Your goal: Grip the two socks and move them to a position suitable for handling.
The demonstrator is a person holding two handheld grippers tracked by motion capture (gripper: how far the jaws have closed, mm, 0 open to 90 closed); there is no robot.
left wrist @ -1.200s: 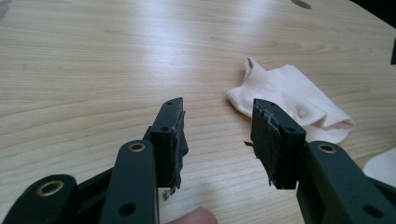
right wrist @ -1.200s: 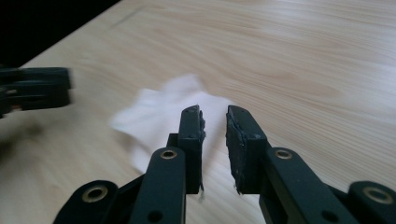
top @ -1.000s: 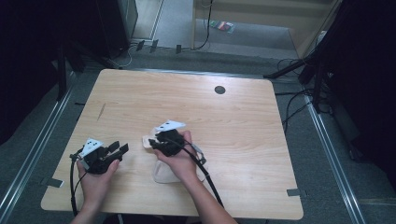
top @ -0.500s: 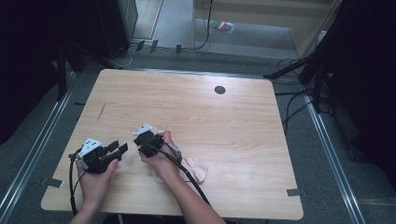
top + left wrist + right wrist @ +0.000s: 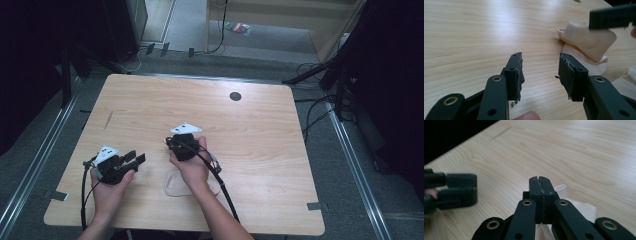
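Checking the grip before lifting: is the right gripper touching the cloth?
Touching. In the right gripper view the right gripper has its jaws shut on a fold of the pale cloth.

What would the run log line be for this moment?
right gripper: shut on cloth, jaws just closed | left gripper: open, empty | table: wooden

Bench (image 5: pixel 280 150): light wood top, rounded corners, grain running left to right. Small round dark hole (image 5: pixel 235 96) near the far edge, right of centre. Short dark scratch (image 5: pixel 108 119) close to the left edge, about midway along it. One pale, cream-coloured cloth (image 5: pixel 176 186) lies crumpled on the top near the near edge, a little left of centre; part of it is lifted off the surface. Strips of tape (image 5: pixel 313 205) sit at the near corners.
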